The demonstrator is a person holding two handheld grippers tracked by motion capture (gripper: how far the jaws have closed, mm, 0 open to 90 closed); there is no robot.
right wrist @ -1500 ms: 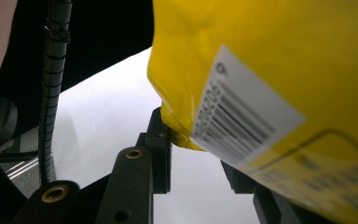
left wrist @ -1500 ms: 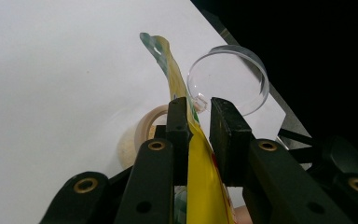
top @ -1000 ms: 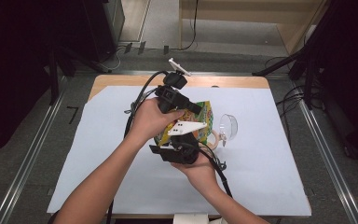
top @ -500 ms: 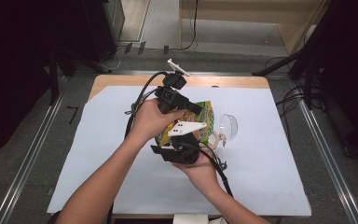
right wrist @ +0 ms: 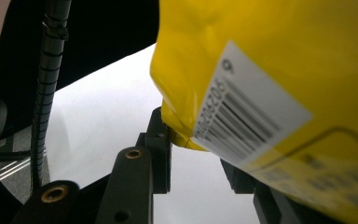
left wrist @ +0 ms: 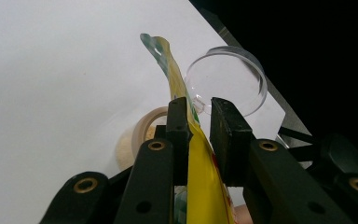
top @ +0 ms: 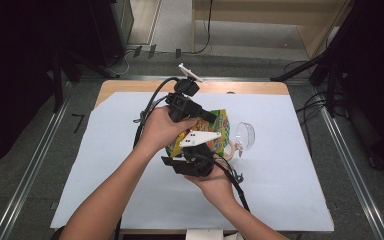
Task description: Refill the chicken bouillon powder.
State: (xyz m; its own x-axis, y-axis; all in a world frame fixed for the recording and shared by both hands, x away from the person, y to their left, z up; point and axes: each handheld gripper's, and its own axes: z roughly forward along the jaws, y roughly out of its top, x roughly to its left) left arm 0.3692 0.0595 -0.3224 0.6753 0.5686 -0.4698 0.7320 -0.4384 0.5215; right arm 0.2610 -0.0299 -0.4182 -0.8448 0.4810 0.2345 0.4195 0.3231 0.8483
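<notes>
Yellow crinkled plastic snack bag (top: 219, 131) held above white-covered worktop (top: 290, 190), clamped at top edge by left gripper (left wrist: 196, 122), at lower corner by right gripper (right wrist: 193, 154); tearing-open step judged in hand; opposed pull needed next, clear glass bowl (top: 245, 136) just beside

Nothing visibly changes — both claws and the crinkly yellow-green snack bag (top: 215, 131) sit exactly where they were.

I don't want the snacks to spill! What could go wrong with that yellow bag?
Both tongs, left and right, grip the yellow bag by thin edges, so it could slip out or tear open suddenly. The clear bowl sits close beside it; a jerk might knock the bowl or scatter food across the white sheet.
</notes>
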